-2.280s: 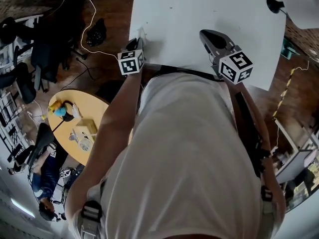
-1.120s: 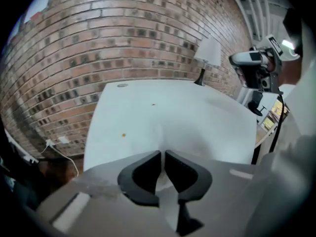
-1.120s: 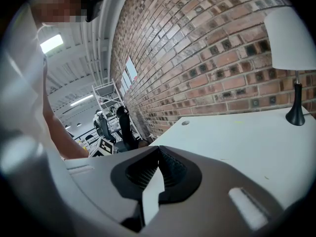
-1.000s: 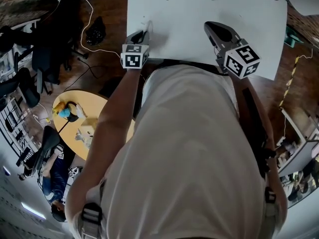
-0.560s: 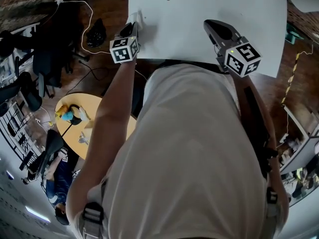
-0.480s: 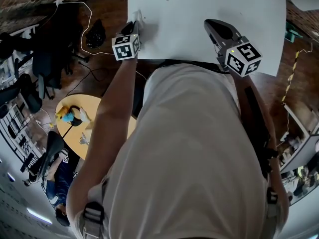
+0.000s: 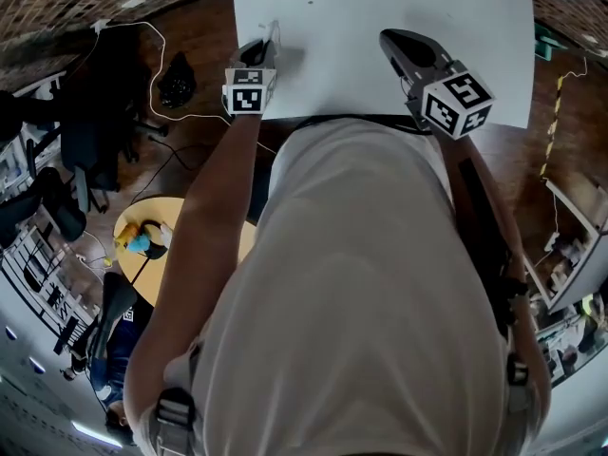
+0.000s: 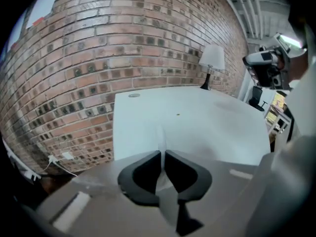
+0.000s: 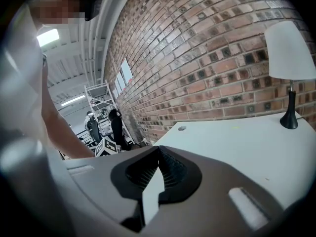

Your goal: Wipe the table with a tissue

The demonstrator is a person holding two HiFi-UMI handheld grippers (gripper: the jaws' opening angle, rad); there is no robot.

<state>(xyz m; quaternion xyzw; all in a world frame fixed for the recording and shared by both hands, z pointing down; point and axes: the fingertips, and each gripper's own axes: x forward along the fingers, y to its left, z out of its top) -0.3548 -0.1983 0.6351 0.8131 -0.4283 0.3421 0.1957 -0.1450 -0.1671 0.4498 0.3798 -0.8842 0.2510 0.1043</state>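
Note:
A thin white tissue (image 8: pixel 160 135) stands pinched between the fingers of my left gripper (image 8: pixel 162 153), its lower edge on the white table (image 8: pixel 207 127). In the head view the left gripper (image 7: pixel 269 47) is over the table's near left corner (image 7: pixel 249 8), with the tissue (image 7: pixel 275 32) sticking out ahead of it. My right gripper (image 7: pixel 386 38) hovers over the table's near edge, to the right. Its jaws meet at the tips with nothing between them (image 9: pixel 158 148).
A white-shaded lamp (image 9: pixel 291 48) stands at the table's far right, against a brick wall (image 8: pixel 123 43). On the tabletop lie a small round disc (image 8: pixel 134 95) and a tiny speck (image 8: pixel 178 115). Below left are a round yellow table (image 7: pixel 161 274) and a white floor cable (image 7: pixel 157 65).
The left gripper has slid sideways with the tissue along the table's near left corner, out to the left edge and a little back. The right gripper has stayed where it was.

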